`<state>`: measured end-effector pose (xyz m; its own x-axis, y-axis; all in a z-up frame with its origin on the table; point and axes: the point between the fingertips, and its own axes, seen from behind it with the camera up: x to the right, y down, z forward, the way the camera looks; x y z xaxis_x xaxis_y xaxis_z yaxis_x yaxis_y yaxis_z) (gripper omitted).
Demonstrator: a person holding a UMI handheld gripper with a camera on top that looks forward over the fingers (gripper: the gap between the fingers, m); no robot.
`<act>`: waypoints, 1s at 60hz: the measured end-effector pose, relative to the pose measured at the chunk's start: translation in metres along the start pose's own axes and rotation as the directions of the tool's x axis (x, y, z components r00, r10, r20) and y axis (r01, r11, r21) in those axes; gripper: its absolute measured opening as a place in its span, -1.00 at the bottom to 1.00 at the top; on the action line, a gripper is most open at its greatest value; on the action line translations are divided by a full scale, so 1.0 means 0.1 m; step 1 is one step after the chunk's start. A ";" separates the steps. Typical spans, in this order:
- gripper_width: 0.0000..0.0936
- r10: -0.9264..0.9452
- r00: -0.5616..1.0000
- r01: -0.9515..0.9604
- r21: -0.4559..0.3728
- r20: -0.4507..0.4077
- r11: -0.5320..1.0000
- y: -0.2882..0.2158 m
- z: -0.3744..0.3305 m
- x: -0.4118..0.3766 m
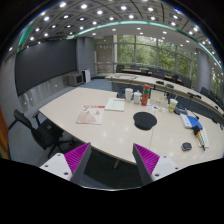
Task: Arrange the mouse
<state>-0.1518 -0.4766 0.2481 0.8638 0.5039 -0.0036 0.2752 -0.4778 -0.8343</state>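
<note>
A small dark mouse (186,146) lies on the light table (110,128) near its right front edge. A round black mouse pad (145,120) lies on the table to the left of the mouse and farther back. My gripper (111,160) is open and empty, held high above the table's near edge, well short of both. Its purple pads (75,157) stand wide apart, with only the table edge and dark floor between them.
Papers (91,115) and a white booklet (116,104) lie on the table's left and middle. A red bottle (146,96) and cups (130,95) stand at the back. A blue item (190,121) lies at the right. A black chair (35,125) stands at the left.
</note>
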 end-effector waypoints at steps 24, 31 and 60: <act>0.83 0.137 0.954 -0.168 -0.099 -0.268 0.981 1.17 0.16 1.92; 0.84 0.180 0.918 -0.229 -0.102 -0.354 0.968 1.52 0.31 2.67; 0.82 0.271 0.866 -0.316 -0.040 -0.421 0.948 1.84 1.85 4.93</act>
<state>0.2463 -0.1828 -0.0096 1.0000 0.0040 0.0029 0.0048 -0.6407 -0.7678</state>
